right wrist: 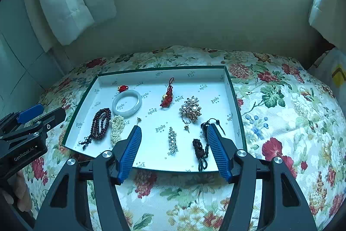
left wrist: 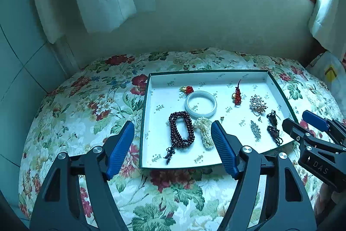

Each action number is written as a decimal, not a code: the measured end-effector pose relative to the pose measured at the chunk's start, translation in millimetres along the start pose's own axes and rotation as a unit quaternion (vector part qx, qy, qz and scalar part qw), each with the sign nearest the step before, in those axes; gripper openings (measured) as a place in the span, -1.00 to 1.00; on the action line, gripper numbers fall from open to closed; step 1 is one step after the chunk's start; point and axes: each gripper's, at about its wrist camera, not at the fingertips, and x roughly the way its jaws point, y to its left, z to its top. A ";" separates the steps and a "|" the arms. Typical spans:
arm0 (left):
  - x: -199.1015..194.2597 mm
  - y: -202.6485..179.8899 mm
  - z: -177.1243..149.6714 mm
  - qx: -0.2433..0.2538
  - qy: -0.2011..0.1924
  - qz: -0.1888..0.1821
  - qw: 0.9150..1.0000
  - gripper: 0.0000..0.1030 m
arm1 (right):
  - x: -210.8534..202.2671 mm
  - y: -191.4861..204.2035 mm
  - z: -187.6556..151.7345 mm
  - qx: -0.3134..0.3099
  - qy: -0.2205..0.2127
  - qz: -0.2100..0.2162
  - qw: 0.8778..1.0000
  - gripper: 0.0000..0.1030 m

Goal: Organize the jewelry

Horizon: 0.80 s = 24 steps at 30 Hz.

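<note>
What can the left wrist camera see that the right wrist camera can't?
Only the left wrist view shows the right gripper from the side. Only the right wrist view shows the left gripper from the side, with part of a hand below it. Both show the tray on the flowered cloth, holding the white bangle, dark red beads and pearls.

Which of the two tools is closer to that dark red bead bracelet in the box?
Left. The left tool hangs open just before the dark red bead bracelet; the right tool is open further along, near the black cords.
</note>
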 end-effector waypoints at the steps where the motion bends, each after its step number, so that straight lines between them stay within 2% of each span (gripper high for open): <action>1: -9.4 1.1 -2.3 -0.002 -0.004 0.000 1.000 0.48 | -7.5 0.4 -3.3 -0.001 -0.002 0.001 1.000 0.22; 9: -82.4 7.1 -14.3 -0.013 -0.044 0.007 0.999 0.49 | -72.2 7.7 -21.9 -0.011 -0.033 0.006 0.999 0.22; 18: -155.0 7.7 -21.6 -0.017 -0.094 0.005 0.995 0.52 | -155.7 24.6 -24.4 -0.036 -0.096 0.009 0.995 0.22; 24: -203.3 4.7 -22.7 -0.013 -0.134 -0.003 0.991 0.60 | -202.9 32.3 -30.0 -0.047 -0.137 0.006 0.989 0.32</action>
